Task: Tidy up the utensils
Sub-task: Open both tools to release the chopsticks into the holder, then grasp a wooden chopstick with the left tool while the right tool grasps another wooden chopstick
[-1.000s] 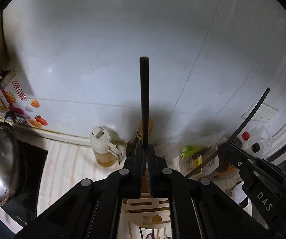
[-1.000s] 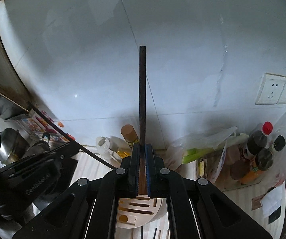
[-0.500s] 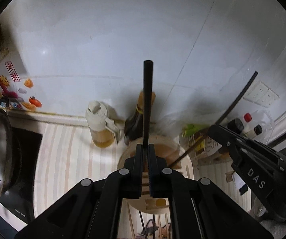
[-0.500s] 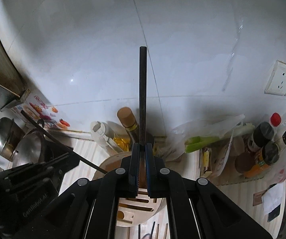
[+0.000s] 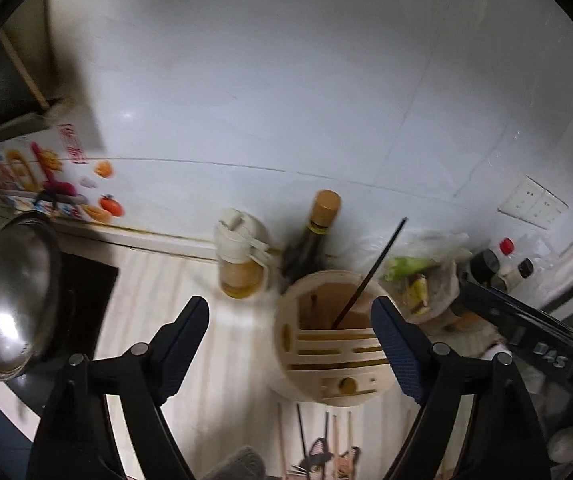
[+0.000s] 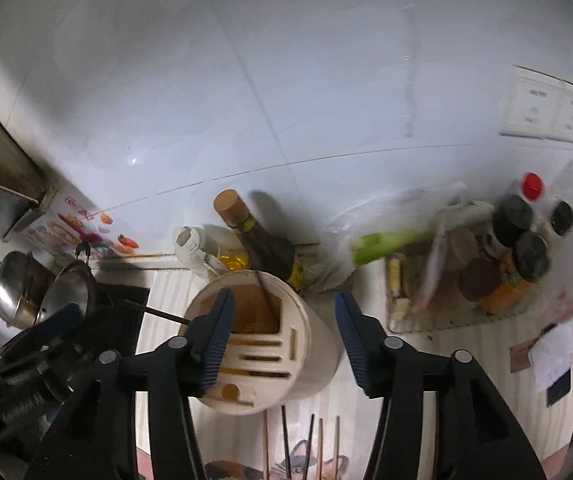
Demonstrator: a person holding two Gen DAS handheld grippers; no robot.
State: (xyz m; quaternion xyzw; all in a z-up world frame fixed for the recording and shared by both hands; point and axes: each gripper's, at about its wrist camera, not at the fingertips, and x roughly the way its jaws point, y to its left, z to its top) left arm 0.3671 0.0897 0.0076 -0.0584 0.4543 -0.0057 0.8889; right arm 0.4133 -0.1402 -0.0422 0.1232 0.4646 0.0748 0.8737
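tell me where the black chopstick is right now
In the left wrist view the black chopstick leans in the open compartment of the round utensil holder, just in front of the dark bottle.

Both grippers sprung wide apart, where a second ago each was clamped on an upright dark chopstick. Left gripper [image 5: 290,340] now empty, its chopstick [image 5: 370,276] dropped into the big compartment of the holder [image 5: 326,384] and leaning right. Right gripper [image 6: 282,340] likewise empty, its chopstick [image 6: 267,294] now standing tilted in the same compartment. Both cameras lowered and tipped down since then: holder moved from the bottom edge of view up between the fingers, and loose chopsticks [image 6: 314,452] on the desk below it now in sight.
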